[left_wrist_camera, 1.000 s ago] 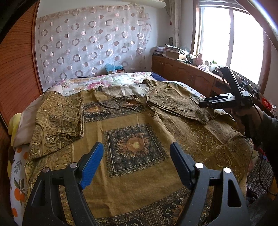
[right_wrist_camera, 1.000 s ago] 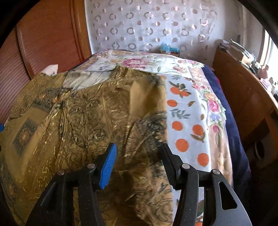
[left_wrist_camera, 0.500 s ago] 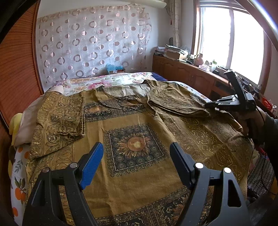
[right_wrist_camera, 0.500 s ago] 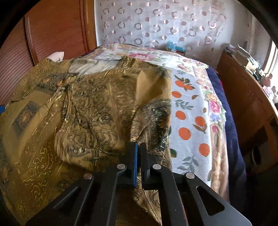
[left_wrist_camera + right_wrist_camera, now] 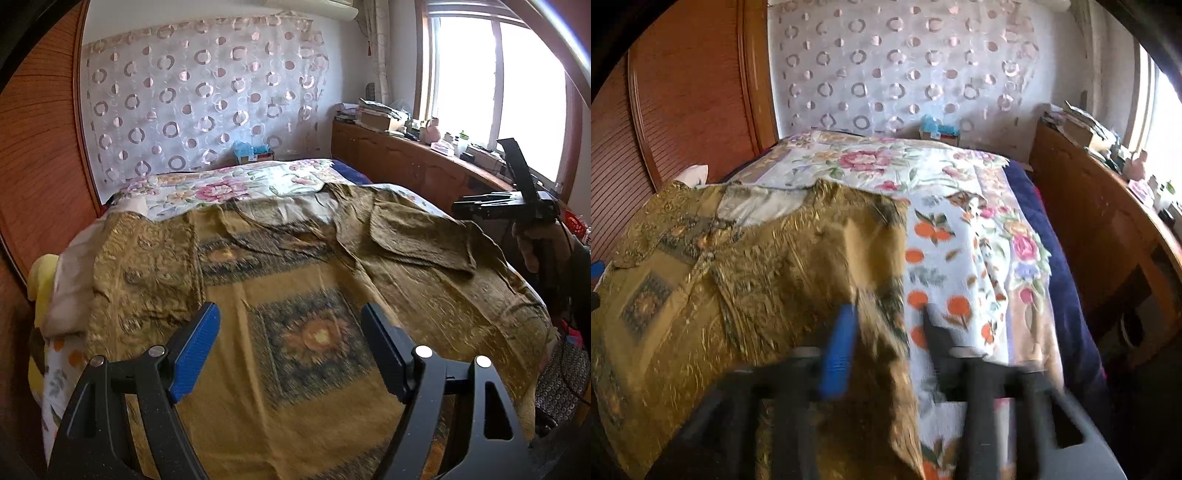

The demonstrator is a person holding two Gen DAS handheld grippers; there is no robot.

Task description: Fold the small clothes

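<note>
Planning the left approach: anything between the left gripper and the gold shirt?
Nothing visible. The left gripper hovers open over the gold shirt, spread on the bed, with only air beneath its fingers.

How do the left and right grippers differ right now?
The left gripper hangs over the middle of the garment, above its square motif. The right gripper straddles the garment's side edge, with one finger over the cloth and the other over the bedsheet. The left gripper's image is sharp and the right's is blurred. Both are open, and neither holds anything.
</note>
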